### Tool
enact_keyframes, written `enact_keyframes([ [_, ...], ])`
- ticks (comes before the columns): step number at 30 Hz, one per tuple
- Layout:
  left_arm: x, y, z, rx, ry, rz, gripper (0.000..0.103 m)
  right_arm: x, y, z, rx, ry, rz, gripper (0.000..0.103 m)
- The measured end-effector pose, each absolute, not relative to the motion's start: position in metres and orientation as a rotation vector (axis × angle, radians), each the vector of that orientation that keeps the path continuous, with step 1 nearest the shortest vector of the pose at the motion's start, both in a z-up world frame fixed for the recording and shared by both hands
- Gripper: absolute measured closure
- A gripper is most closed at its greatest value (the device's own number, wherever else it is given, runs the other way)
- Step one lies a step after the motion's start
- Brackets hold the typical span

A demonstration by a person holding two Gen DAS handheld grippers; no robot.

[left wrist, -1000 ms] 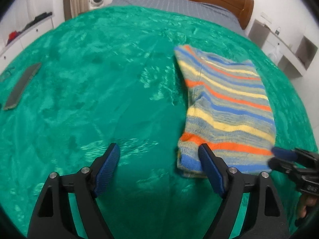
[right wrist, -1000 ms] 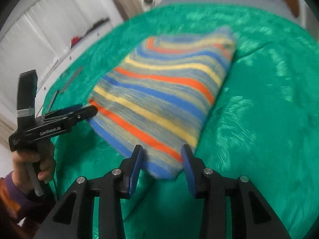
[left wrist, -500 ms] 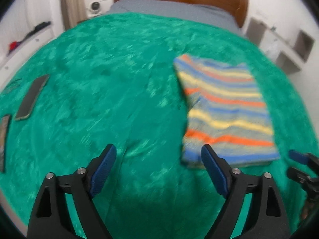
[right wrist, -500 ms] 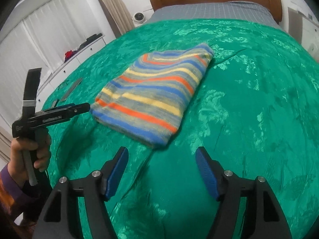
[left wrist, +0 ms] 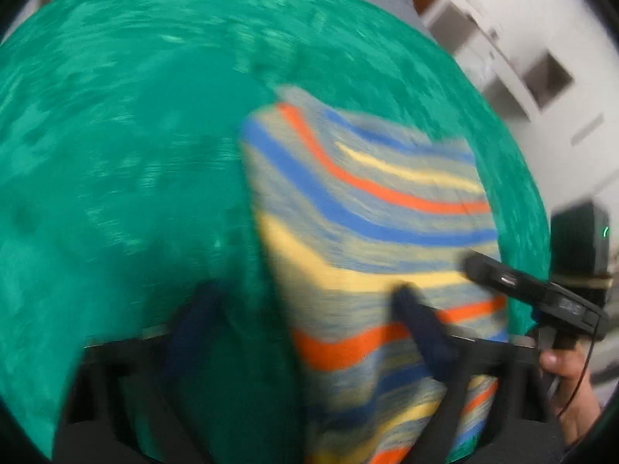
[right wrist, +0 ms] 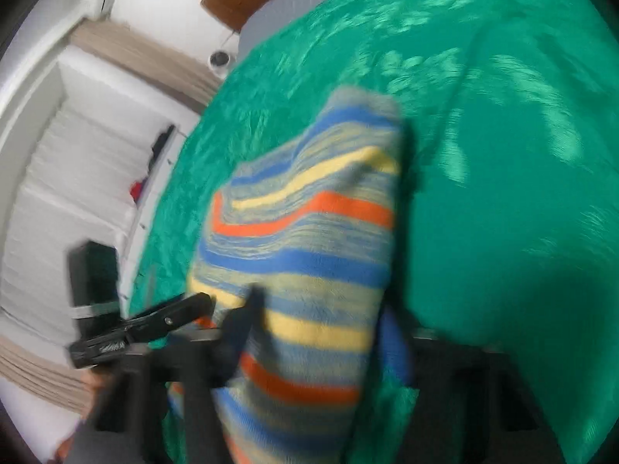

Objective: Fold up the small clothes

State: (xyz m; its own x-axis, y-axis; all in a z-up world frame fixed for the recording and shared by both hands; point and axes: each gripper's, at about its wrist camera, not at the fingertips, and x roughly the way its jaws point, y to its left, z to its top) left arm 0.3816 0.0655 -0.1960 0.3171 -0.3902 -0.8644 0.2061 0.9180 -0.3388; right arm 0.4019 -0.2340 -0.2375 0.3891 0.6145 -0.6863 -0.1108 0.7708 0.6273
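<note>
- Tools come first, right up close: the left tool (left wrist: 305, 321) has its jaws closing, with the near left edge of the striped cloth (left wrist: 371, 232) between them, one finger on the cloth and the other over the bed cover. The picture is too blurry to tell if the pads press yet.
- Right tool (right wrist: 321, 332) also has its jaws closing, and the near right edge of the cloth sits between them. I cannot tell if it grips yet.
- Best way, I think, is to pinch both near corners at the same level, so the cloth lifts flat and does not twist.
- Both pinches should catch every layer of the cloth, or the bottom one may stay behind.
- Then I would carry the near edge over to the far edge, slowly, so the edges line up.
- Striped cloth lies flat on the green bed cover (left wrist: 116, 154), reaching away from the tools.
- Left view alone shows the hand (left wrist: 568, 379) that holds the right tool, and white shelves (left wrist: 541, 73) far off.
- Right view alone shows the curtain (right wrist: 147, 62) and a small round white thing (right wrist: 221, 60), maybe a camera, near the head of the bed.
</note>
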Motion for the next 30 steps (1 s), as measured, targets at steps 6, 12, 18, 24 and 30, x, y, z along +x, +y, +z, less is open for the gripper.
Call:
enact_keyframes([
  [6, 0.352, 0.050, -0.156, -0.112, 1.058, -0.396, 0.090, 0.358, -0.179, -0.170, 0.117, 0.876, 0.458, 0.077],
  [12, 0.334, 0.040, -0.105, -0.043, 0.894, -0.382, 0.059, 0.341, -0.197, -0.116, 0.156, 0.772, 0.463, 0.075],
  [18, 0.291, 0.048, -0.146, 0.192, 0.884, -0.148, 0.012, 0.319, -0.259, -0.158, 0.076, 0.950, 0.175, 0.012],
  [24, 0.193, 0.059, -0.110, 0.221, 0.715, -0.034, 0.000, 0.201, -0.259, -0.127, -0.067, 0.874, 0.143, 0.009],
  [30, 0.123, 0.060, -0.066, 0.040, 0.736, -0.098, 0.000, 0.110, -0.237, -0.078, -0.069, 0.784, 0.166, 0.001],
])
